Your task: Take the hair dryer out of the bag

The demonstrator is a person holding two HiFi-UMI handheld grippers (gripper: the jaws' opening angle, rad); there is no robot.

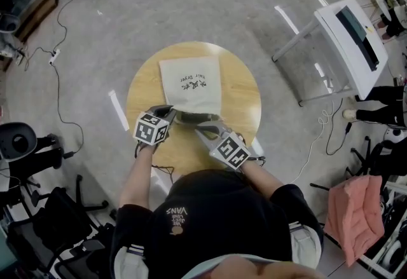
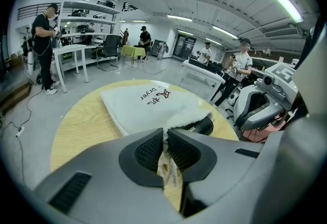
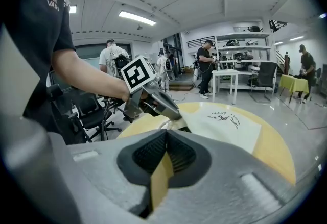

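Note:
A white cloth bag (image 1: 191, 84) with black print lies flat on the round wooden table (image 1: 245, 103). Its near edge gapes, and the black hair dryer (image 1: 191, 119) shows in the mouth. My left gripper (image 1: 172, 112) is shut on the bag's near-left edge; in the left gripper view white fabric (image 2: 164, 133) is pinched between the pads, with the hair dryer (image 2: 202, 126) just beyond. My right gripper (image 1: 203, 133) hangs shut and empty near the mouth's right side. In the right gripper view its jaws (image 3: 166, 154) meet, and the left gripper (image 3: 163, 108) holds the bag (image 3: 225, 123) ahead.
A white desk (image 1: 350, 36) stands on the floor to the right, a pink cloth (image 1: 359, 217) lies at the lower right, and black office chairs (image 1: 25, 144) sit at the left. Cables run across the floor. Several people stand around in the background (image 2: 43, 44).

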